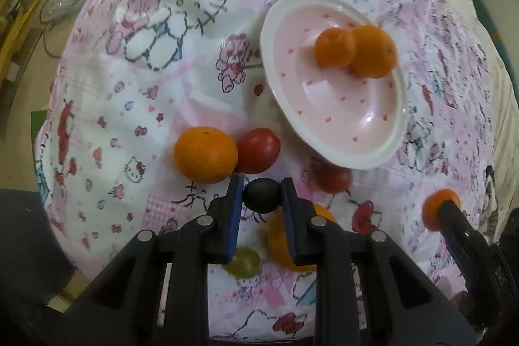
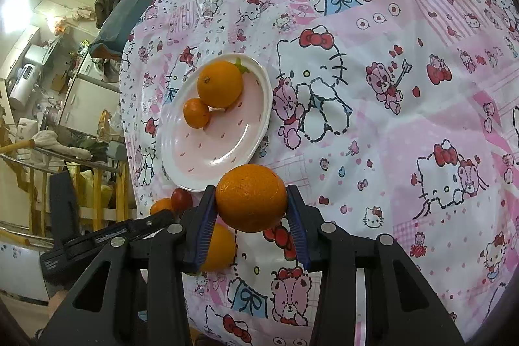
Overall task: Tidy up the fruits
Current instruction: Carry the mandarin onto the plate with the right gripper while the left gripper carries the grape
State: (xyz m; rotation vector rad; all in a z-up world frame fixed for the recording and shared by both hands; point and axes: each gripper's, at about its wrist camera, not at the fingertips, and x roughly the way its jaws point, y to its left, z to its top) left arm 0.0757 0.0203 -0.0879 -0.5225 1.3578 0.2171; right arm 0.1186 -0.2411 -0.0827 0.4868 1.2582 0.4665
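A pink plate (image 1: pixel 337 122) (image 2: pixel 207 158) holds two oranges (image 1: pixel 353 49) (image 2: pixel 220 83). My left gripper (image 1: pixel 262 195) is shut on a small black round fruit (image 1: pixel 261 195), held above the cloth near the plate's near rim. My right gripper (image 2: pixel 251 200) is shut on an orange (image 2: pixel 251 198), just before the plate's near edge; it shows at the right of the left wrist view (image 1: pixel 439 209). On the cloth lie an orange (image 1: pixel 205 154), two red tomatoes (image 1: pixel 258 149) (image 1: pixel 334 179), another orange (image 1: pixel 279 242) and a green grape (image 1: pixel 243 261).
The table is covered by a pink cartoon-print cloth (image 2: pixel 389 119). Its edge drops off at the left, with cluttered furniture and floor beyond (image 2: pixel 48 86). A dark box (image 1: pixel 19 232) sits at the lower left.
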